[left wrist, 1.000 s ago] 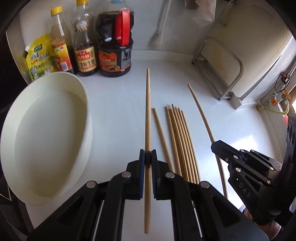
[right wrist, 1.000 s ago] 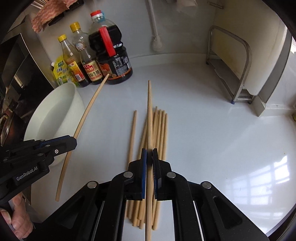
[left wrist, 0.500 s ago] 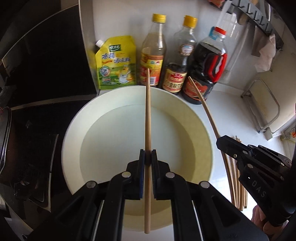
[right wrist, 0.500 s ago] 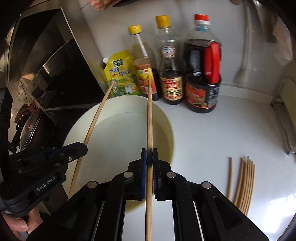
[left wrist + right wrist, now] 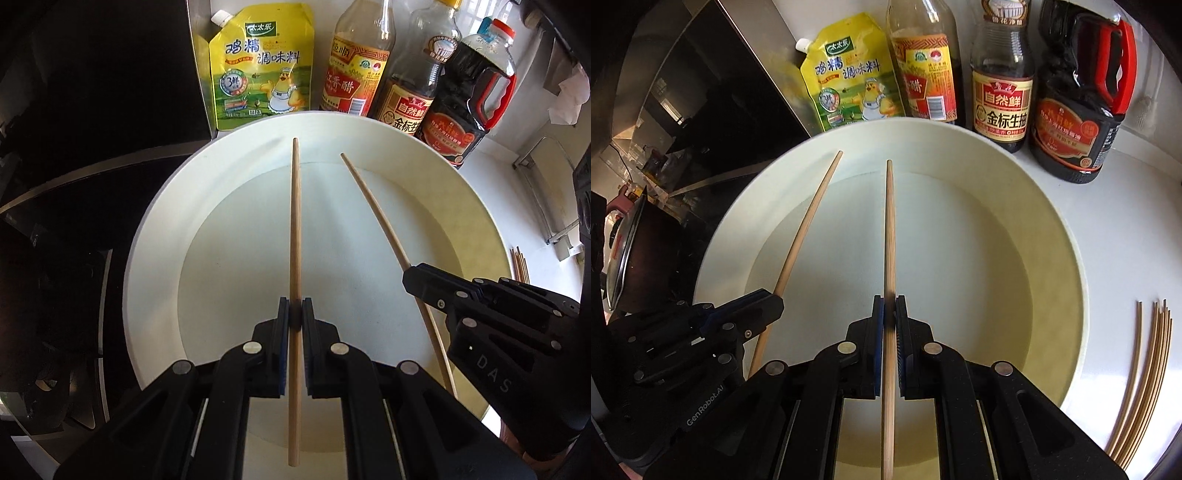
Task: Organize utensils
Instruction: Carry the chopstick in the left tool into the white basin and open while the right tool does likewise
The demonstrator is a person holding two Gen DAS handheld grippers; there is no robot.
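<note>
My left gripper is shut on a wooden chopstick and holds it over the round white basin. My right gripper is shut on a second chopstick over the same basin. In the left wrist view the right gripper sits at the right with its chopstick. In the right wrist view the left gripper sits at the left with its chopstick. Several more chopsticks lie on the white counter to the right of the basin.
A yellow seasoning pouch and three sauce bottles stand against the wall behind the basin. A black stove lies to its left, with a pot on it. A metal rack stands at the far right.
Both grippers have carried their chopsticks from the counter leftward and now hold them closer over the basin. The pile of chopsticks has slid out to the right edge of view.
</note>
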